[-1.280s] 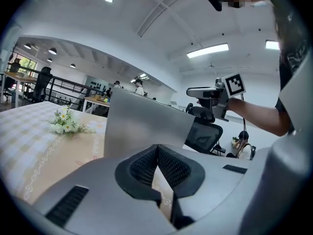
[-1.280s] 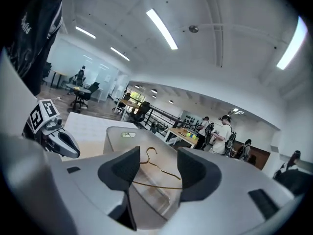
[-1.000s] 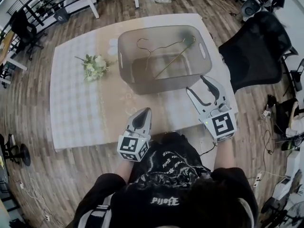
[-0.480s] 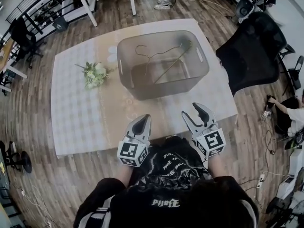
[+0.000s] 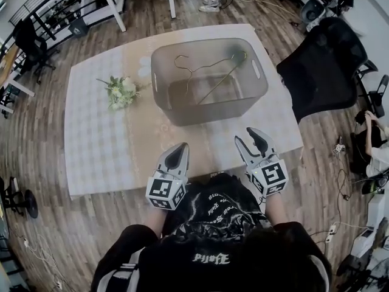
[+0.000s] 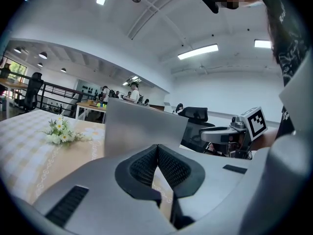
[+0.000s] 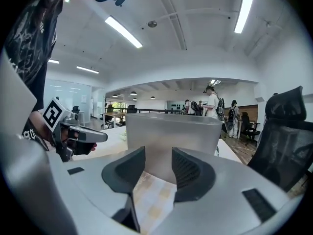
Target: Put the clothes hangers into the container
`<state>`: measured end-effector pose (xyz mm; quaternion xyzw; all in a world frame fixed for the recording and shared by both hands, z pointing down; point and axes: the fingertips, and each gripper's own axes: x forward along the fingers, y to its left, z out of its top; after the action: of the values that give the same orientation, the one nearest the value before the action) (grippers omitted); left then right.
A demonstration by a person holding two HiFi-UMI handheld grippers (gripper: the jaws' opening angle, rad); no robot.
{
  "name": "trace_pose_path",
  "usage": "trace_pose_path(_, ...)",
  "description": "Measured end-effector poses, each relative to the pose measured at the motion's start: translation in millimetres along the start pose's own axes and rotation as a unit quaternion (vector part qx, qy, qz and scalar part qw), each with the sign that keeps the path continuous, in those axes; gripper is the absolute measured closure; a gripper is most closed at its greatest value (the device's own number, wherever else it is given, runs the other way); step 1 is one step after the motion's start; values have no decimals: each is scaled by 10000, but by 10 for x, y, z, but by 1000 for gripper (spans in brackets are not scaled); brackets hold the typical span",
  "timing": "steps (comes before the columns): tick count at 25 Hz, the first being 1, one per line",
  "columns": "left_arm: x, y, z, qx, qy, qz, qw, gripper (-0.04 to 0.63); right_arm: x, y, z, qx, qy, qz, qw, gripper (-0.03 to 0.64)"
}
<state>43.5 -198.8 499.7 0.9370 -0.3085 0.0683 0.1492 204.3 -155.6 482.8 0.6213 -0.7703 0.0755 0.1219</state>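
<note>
Hangers: thin gold wire clothes hangers [image 5: 209, 62] lie inside the container, propped across its far half.
Container: translucent grey plastic container [image 5: 206, 109] stands upright mid-table, well apart from both grippers.
Left gripper: left gripper [image 5: 180, 147] hovers over the near table edge; fingers [image 6: 168, 165] pressed together, nothing between.
Right gripper: right gripper [image 5: 245, 135] is level with the left; fingers [image 7: 193, 170] spread, empty gap, have just been closing.
Table: pale checked tablecloth [image 5: 97, 139].
Other: small bunch of white flowers [image 5: 121, 89] lies left of the container.

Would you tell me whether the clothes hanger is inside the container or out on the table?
Inside: the head view shows the hanger lying within the container walls.
</note>
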Motion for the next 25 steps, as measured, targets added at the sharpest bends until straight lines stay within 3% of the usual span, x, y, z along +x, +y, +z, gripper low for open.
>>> trace_pose_path(8, 95, -85, 42, -2, -75, -63, 10000, 575, 73, 25, -42, -87, 184, 23, 9998, 602)
trace_pose_path(25, 192, -75, 38, 127, -35, 132, 9998, 575, 214, -50, -147, -297, 371, -168, 9987, 609)
